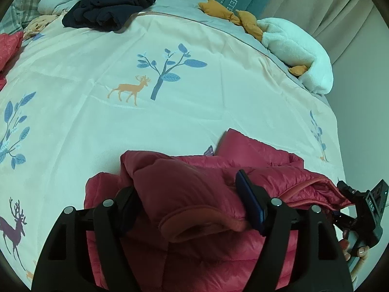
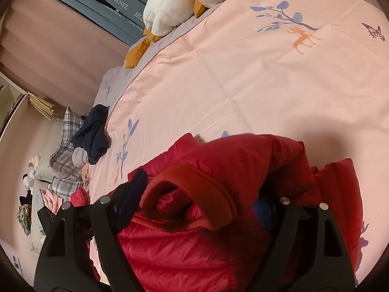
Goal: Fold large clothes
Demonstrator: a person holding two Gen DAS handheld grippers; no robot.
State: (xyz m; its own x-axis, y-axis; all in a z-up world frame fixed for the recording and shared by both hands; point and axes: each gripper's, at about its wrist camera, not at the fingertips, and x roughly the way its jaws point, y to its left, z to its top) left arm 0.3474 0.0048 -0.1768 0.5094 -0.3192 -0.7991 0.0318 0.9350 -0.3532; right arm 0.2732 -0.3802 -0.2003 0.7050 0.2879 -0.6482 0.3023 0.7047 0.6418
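Two words, "HANEL" and "HOMETEILE", mark the far teal headboard (image 2: 116,2); left gripper (image 1: 192,202) and right gripper (image 2: 201,194) each clamp the red puffer jacket (image 1: 194,250) between their jaws.

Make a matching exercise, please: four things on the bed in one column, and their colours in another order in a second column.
Things:
1. puffer jacket
2. crumpled garment
3. plush toy
4. printed deer

Colours:
A. white
B. orange
C. red
D. dark navy

Pairs: 1-C, 2-D, 3-A, 4-B

The bedcover carries the deer print.
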